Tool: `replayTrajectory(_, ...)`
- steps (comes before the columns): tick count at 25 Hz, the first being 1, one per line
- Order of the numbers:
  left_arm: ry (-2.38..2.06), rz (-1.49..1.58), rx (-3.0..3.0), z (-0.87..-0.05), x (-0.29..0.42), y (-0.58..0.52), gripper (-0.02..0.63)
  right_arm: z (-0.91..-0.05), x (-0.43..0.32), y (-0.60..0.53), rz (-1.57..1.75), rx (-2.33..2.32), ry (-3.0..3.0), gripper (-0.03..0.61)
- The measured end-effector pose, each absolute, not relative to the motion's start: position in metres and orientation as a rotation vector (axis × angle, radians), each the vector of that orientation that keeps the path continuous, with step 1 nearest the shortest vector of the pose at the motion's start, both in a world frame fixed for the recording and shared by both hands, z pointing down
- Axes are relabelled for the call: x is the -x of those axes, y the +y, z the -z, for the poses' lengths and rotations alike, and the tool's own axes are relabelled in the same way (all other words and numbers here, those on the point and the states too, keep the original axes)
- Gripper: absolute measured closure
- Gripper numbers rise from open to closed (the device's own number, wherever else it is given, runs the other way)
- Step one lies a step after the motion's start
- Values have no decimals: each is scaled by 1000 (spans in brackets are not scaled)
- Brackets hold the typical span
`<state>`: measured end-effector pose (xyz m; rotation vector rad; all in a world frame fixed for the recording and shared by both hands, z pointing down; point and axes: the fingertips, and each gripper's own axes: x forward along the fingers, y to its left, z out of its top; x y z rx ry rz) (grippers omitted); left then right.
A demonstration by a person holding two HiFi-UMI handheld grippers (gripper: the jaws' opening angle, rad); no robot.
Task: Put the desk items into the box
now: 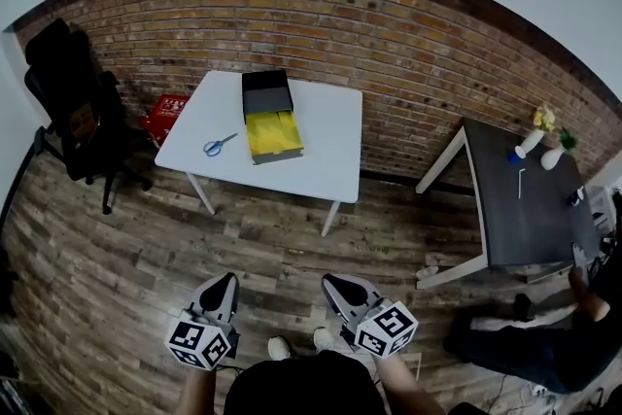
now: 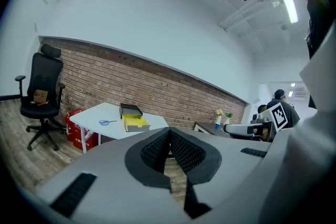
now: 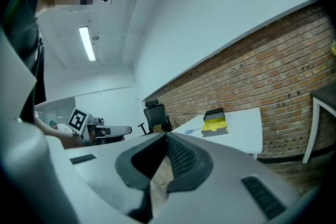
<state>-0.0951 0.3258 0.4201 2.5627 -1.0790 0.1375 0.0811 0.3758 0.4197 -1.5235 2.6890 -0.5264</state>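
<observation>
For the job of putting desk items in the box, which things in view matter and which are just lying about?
Belongs to the job: blue scissors, black and yellow box, white table.

Just lying about: black office chair, red container, dark table, white vases.

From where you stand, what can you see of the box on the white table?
The box is rectangular: a black half toward the brick wall, a yellow half toward the room, perhaps a drawer pulled out. It lies flat near the middle of the white table, touching nothing else; blue scissors lie apart on its left.
</observation>
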Motion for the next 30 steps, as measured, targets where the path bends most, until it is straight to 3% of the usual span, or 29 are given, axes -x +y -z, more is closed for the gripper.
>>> replayTrajectory(30,-1023,-122,-2562,-436,134,329,600,-422,-40,377,487,1578,2710,555)
